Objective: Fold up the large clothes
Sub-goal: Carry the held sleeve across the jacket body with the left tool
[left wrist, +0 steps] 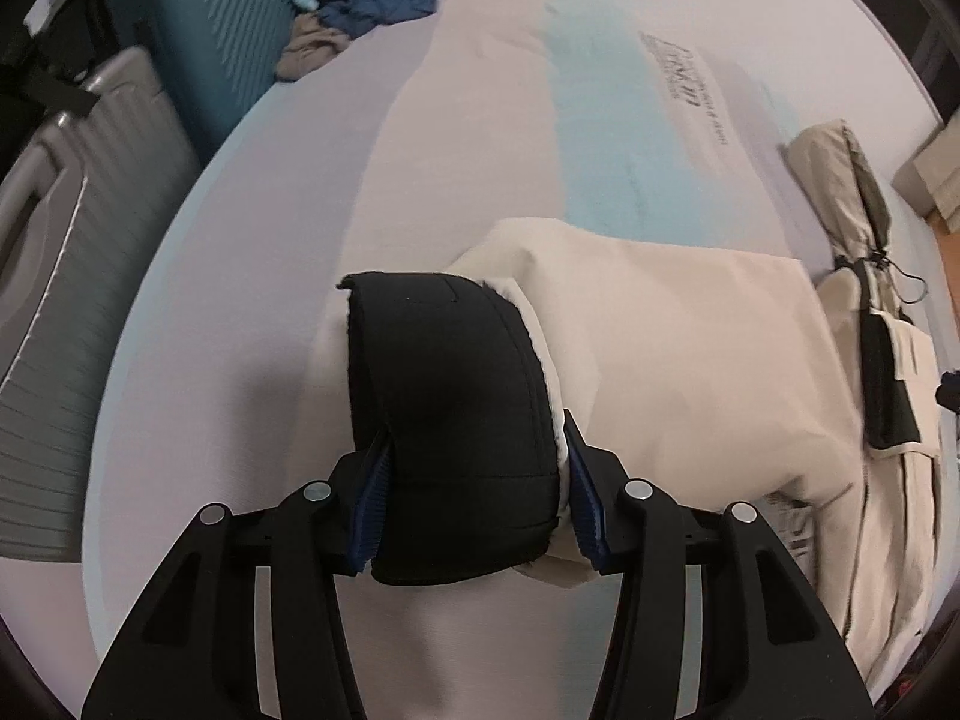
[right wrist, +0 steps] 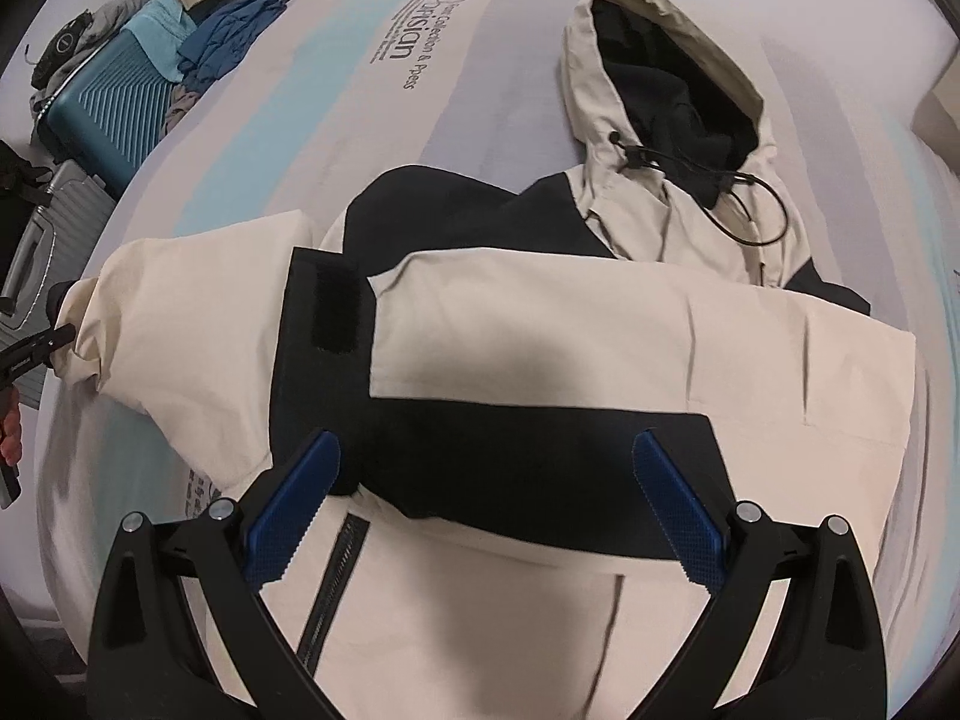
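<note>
1. At far left beside the bed [right wrist: 372, 138] stand a teal suitcase [right wrist: 105, 114] and a grey suitcase [left wrist: 66, 276], with a heap of blue clothes [right wrist: 231, 30] at the bed's edge.
2. The left claw [left wrist: 474, 480] is clamped on the black sleeve cuff [left wrist: 450, 396] of a cream-and-black hooded jacket [right wrist: 600, 324]; the left sleeve [right wrist: 192, 330] stretches out sideways from the jacket body, which lies front-up on the bed.
3. To fold this sleeve well, I judge the cuff should be carried across the chest, kept low and taut, so the sleeve lands flat over the body without bunching at the shoulder.
4. The right sleeve [right wrist: 630, 312] already lies folded across the chest, its black cuff with the hook-and-loop strip [right wrist: 336, 309] near the middle.
5. The right claw [right wrist: 486, 480] hovers above the jacket front with its jaws apart, holding nothing; it could press the folded sleeve down.
6. The hood [right wrist: 660, 96], with its drawcord [right wrist: 750, 204], lies spread above the collar, not yet folded.
</note>
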Demonstrator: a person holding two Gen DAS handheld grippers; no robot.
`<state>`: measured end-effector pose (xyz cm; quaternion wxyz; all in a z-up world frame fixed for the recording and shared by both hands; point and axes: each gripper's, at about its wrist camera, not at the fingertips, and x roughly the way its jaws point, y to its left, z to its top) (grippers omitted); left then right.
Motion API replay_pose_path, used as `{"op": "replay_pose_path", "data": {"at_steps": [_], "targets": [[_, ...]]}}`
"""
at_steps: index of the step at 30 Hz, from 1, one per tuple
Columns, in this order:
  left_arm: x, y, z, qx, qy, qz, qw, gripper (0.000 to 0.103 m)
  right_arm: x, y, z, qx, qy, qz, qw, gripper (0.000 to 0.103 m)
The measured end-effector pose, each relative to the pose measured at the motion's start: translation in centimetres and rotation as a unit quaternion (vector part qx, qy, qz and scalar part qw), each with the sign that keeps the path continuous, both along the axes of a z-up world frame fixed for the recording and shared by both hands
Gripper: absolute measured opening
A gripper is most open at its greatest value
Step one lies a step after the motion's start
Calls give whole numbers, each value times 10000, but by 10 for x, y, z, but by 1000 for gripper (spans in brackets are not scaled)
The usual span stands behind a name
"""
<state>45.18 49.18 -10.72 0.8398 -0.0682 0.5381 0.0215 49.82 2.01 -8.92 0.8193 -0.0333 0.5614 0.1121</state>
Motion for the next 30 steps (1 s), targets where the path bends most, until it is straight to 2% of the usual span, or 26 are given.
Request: {"op": "replay_pose_path", "data": {"at_steps": [6, 14, 23, 30], "targets": [[0, -45, 19, -98, -120, -143, 9998, 49, -9, -27, 5, -70, -46, 2, 10000, 94], [-2, -111, 39, -125, -189, -230, 9995, 49, -1, -76, 4, 14, -31, -370, 9993, 94], [2, -180, 50, -204, -322, -172, 9991, 49, -1, -122, 15, -120, -183, -180, 9996, 94], [10, -234, 61, -301, -448, -181, 9984, 49, 1, -164, 21, -174, -275, -234, 9992, 95]]}}
